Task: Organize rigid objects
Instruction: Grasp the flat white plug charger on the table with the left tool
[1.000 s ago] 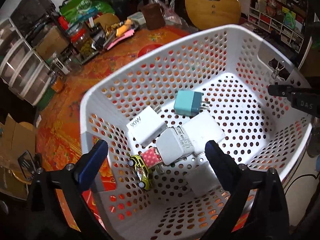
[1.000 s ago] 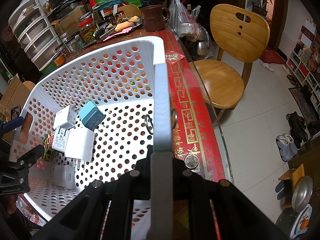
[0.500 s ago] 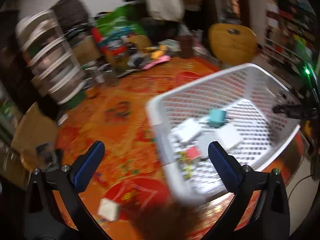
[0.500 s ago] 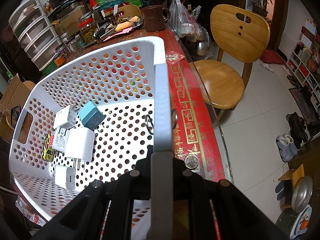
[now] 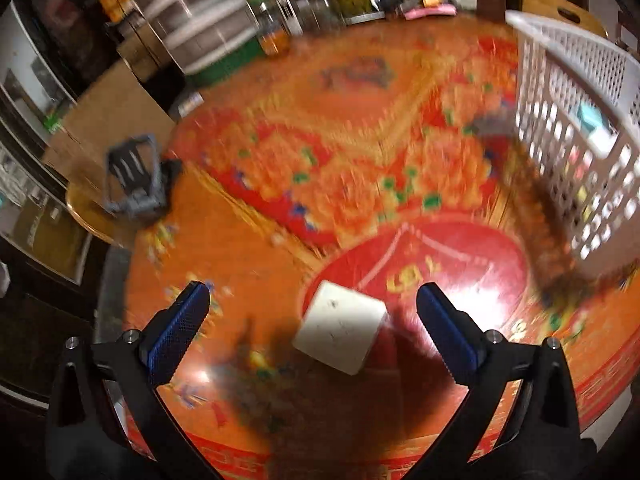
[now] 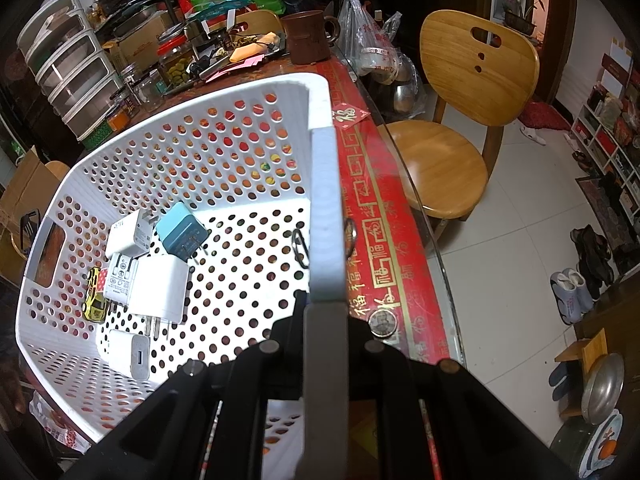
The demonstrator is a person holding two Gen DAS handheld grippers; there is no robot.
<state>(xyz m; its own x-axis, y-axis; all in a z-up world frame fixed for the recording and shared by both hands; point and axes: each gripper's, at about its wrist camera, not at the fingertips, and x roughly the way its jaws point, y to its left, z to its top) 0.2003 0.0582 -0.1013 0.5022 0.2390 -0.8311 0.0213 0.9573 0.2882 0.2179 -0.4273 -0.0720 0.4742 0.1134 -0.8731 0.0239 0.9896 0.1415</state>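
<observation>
left wrist: I'm holding the left gripper (image 5: 308,320) with jaws wide apart, nothing in them. A white charger block (image 5: 340,332) is lying on the red tablecloth (image 5: 320,168) between and just ahead of the fingers (image 5: 180,324). The basket (image 5: 576,92) is sitting off to the right.
left wrist risk: the frame is smearing with motion. If I'm closing while swinging, I'm likely clipping a corner of the block and skidding it on the glossy cloth.
right wrist: I'm keeping the right gripper (image 6: 324,312) clamped together on the basket rim (image 6: 326,208).
right wrist contents: white chargers (image 6: 160,288), a teal charger (image 6: 182,232) and a yellow toy car (image 6: 93,300) are lying inside, bunched at the left.
right wrist risk: if I'm tugging the rim, the basket is tipping and the load is sliding.
view gap: only the left view is showing the loose block; only the right view is showing the rim grip, the contents clearly, and a coin (image 6: 383,322) near the table edge.
</observation>
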